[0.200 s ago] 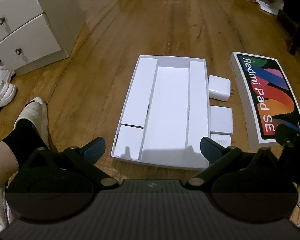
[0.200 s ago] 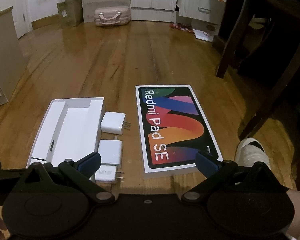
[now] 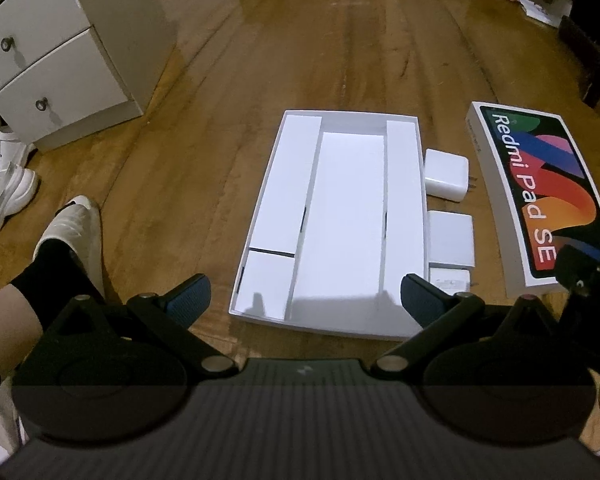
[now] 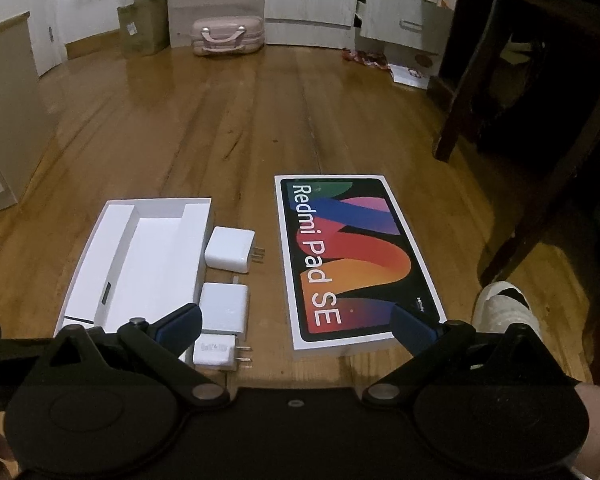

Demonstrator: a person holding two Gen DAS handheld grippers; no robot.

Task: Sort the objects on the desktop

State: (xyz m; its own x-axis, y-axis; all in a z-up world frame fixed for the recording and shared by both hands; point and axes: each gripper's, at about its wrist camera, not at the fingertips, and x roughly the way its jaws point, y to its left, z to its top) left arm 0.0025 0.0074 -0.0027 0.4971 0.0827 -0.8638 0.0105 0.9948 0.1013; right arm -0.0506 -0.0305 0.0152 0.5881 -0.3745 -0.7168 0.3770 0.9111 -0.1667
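Note:
An open white box tray (image 3: 284, 184) (image 4: 96, 248) with long compartments lies on the wooden floor. Right of it lie three white chargers in a column: a far one (image 3: 446, 174) (image 4: 230, 254), a middle one (image 3: 451, 238) (image 4: 224, 306) and a near one (image 3: 450, 280) (image 4: 216, 352). The colourful Redmi Pad SE lid (image 3: 540, 196) (image 4: 352, 256) lies further right. My left gripper (image 3: 305, 296) is open and empty above the tray's near edge. My right gripper (image 4: 296, 324) is open and empty above the lid's near end.
A white drawer cabinet (image 3: 52, 64) stands at the left, with white shoes (image 3: 4, 192) beside it. A person's slippered foot (image 3: 70, 232) is near the left gripper, another (image 4: 506, 308) near the right. A dark chair (image 4: 540, 128) stands right. A pink case (image 4: 228, 34) sits far back.

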